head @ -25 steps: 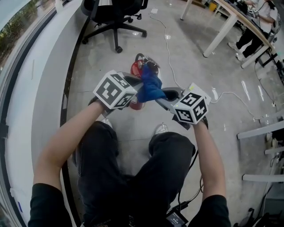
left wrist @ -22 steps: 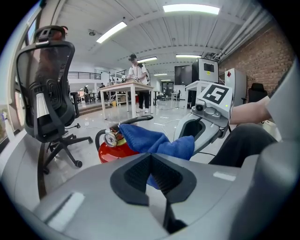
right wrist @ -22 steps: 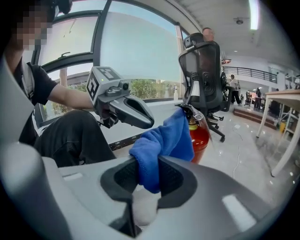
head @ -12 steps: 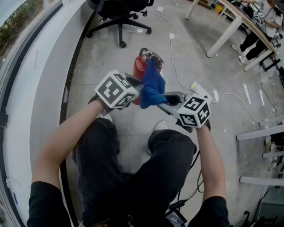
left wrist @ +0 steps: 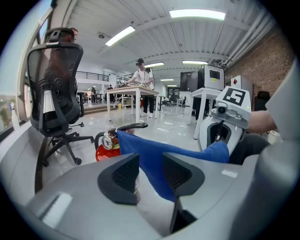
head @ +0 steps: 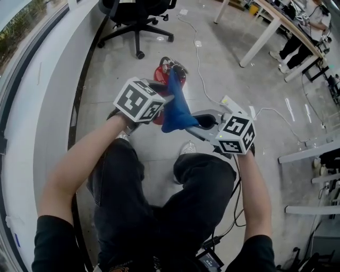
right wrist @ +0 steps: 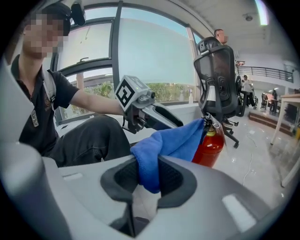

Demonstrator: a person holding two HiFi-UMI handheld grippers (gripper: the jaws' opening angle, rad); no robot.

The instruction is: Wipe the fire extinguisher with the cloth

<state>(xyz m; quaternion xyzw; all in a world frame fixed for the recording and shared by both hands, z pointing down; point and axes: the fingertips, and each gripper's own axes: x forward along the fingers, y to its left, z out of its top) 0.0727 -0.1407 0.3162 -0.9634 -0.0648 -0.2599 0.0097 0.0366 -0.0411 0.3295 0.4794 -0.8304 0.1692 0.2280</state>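
The person sits with both forearms stretched out over the knees, a gripper in each hand; the left gripper (left wrist: 150, 161) has just been opening its jaws, and they now stand wide, with the blue cloth (head: 176, 111) hanging loose through the gap, brushing the right-hand pad but not pinched. The right gripper (right wrist: 147, 176) holds the cloth; its jaws are narrow and pressed on a bunched fold at one end, with a little lobe hanging below the pads. From there the cloth runs up and away as a slack band, passes the left gripper, and its far corner reaches the head of the extinguisher (head: 161, 75).

The extinguisher is red with a black handle and a small gauge; it stands on the grey floor (head: 223, 79) just beyond the two grippers, in front of the person's knees; neither gripper touches it. A black chair (head: 133, 16) on castors stands behind it, near the curved white sill; a white cable (head: 199, 48) trails over the floor to the right of the extinguisher.
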